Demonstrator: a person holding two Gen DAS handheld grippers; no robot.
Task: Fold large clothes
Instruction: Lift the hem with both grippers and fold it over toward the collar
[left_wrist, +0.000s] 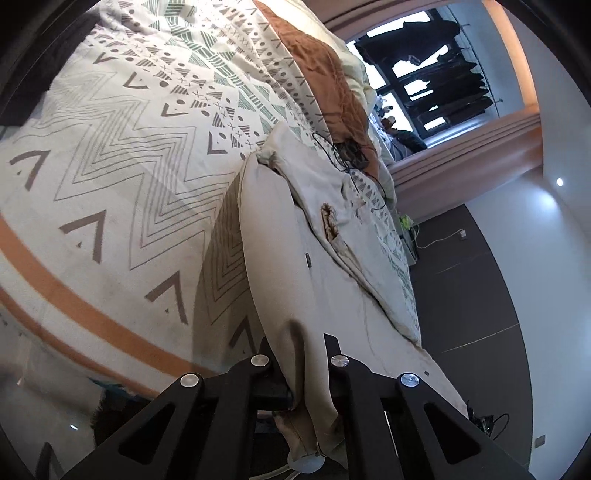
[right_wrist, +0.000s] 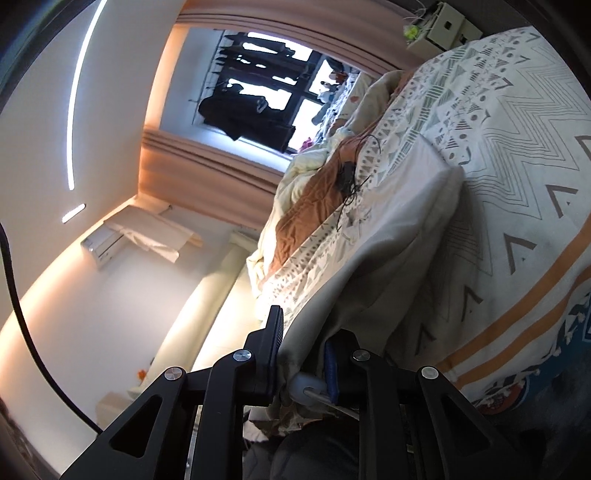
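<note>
Beige trousers (left_wrist: 280, 236) stretch across the patterned bedspread (left_wrist: 122, 155), far end near the rust quilt (left_wrist: 325, 74). My left gripper (left_wrist: 295, 354) clamps their near edge; my right gripper (right_wrist: 306, 339) pinches it too, though bunched folds hide the pads.

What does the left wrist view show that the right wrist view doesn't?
Left wrist only: the left gripper shut on the beige garment, a torn brown patch on the fabric, and the dark floor.

Right wrist only: the right gripper shut on that garment's other end, a wall air conditioner, and a ceiling light strip.

Both: the garment stretched over the patterned bedspread, the rust-brown blanket, a tangled black cable, and the window.
</note>
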